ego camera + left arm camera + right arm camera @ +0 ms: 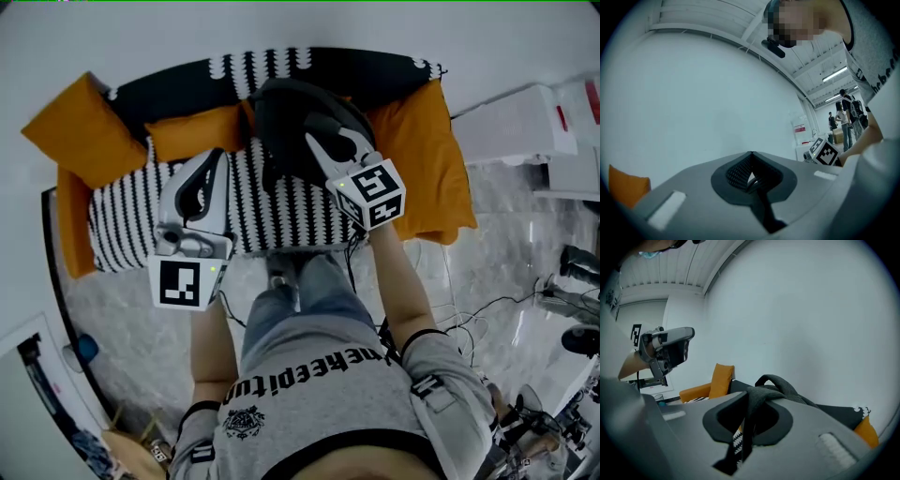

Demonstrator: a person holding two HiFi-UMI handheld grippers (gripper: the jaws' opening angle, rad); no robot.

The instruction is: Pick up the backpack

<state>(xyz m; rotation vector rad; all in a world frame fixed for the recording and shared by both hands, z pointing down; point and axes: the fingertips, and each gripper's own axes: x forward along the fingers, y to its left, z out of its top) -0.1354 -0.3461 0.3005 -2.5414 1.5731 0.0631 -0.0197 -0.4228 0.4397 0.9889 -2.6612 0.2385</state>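
1. The right gripper's (752, 397) fingers are drawn in narrow and clamp a grey strap (749, 416) of the backpack (286, 117), the fabric pinched between the pads
2. Just past those fingertips the bag's carrying loop (783, 382) arches upward, and its dark body sits beyond and below the tips, in the middle of the sofa (131, 220); whether its bottom rests on the seat cannot be told
3. The left gripper's (751, 154) fingers are closed tip to tip with nothing between them
4. In the head view the left fingers lie to the left of the backpack, apart from it, above the black-and-white striped seat
5. An orange cushion (192, 131) lies just beyond the left fingertips, a larger one (427, 159) is to the right of the right fingers, and a third (80, 127) is well off to the left
6. Behind both sets of fingers the person's legs (291, 300) stand at the sofa's front edge
7. Farthest out are a white wall (797, 310), cables (478, 309) on the pale floor, and people (846, 117) standing far off to the right of the left fingers
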